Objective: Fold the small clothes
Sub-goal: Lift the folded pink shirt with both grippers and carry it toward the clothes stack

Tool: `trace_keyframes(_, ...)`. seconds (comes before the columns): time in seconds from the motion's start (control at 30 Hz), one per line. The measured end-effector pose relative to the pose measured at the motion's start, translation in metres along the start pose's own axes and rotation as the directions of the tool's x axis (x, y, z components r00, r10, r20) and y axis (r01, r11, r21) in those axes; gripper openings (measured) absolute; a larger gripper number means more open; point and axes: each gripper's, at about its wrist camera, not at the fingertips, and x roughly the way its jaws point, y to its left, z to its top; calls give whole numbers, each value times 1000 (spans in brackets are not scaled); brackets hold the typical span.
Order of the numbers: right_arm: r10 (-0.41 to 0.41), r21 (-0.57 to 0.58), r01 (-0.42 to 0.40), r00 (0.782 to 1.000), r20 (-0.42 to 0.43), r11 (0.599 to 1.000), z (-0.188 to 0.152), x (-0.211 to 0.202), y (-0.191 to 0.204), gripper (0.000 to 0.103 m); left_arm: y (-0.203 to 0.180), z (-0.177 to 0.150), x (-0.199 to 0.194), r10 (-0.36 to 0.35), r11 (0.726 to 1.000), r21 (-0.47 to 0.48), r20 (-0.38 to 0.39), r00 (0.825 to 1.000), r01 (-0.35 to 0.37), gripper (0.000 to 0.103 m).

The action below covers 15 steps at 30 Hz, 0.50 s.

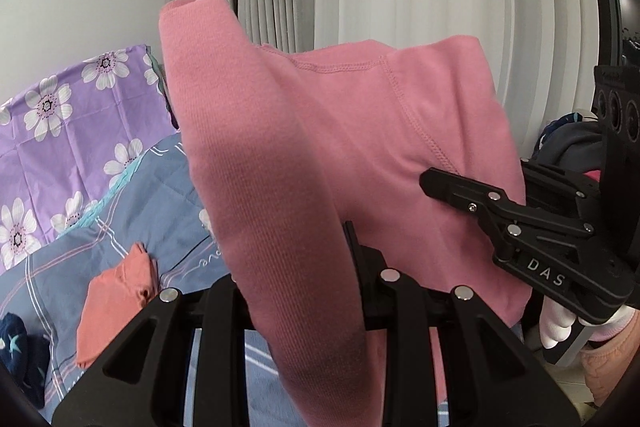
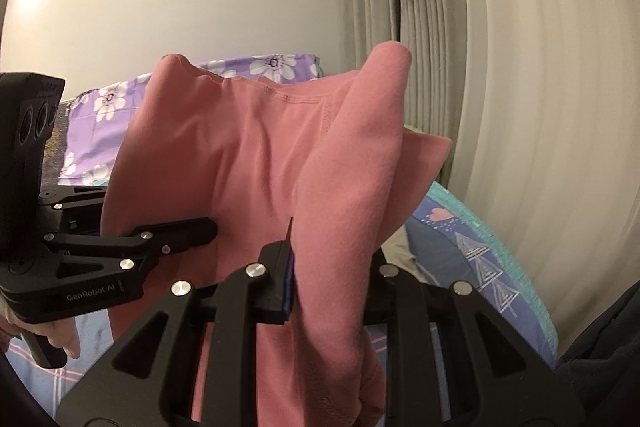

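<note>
Pink garment [image 1: 360, 155] held in the air above the bed [image 1: 132, 187], stretched between 2 grippers. The left gripper [image 1: 296, 267] is clamped on a thick fold at one edge; the right gripper [image 2: 320, 259] is clamped on a fold at the other. Each gripper also shows in the other's view, biting the cloth from the side.

Risks, as judged: each fold is bulky and bunched, so a layer could slide out of either gripper if the hands pull apart too hard; an uneven pull would skew the garment and lay it down creased. The loose upper corners stand free and may flop over on lowering, spoiling a flat fold. An orange garment [image 1: 116, 295] lies on the bed at the near left and could be caught under the pink one.

Orientation: the stitched hem runs along the top, roughly level, and the long axis appears to span from gripper to gripper; the free cloth hangs down toward the bed.
</note>
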Motion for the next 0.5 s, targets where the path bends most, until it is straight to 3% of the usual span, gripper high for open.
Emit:
trace_keyframes(0.17,-54,48,54,998,-13,997,21,30,-10,21,5,17,27,26,999,-44,-5,1000,-26,27)
trace_keyframes(0.3,-101,19,102,994,-45,995,35,56,-13,20,11,39,51,48,996,-74,-34,998,-50,27)
trace_keyframes(0.5,-132,22,134,988,-80,991,51,84,-23,20,11,62,75,92,996,-17,-39,995,-93,27)
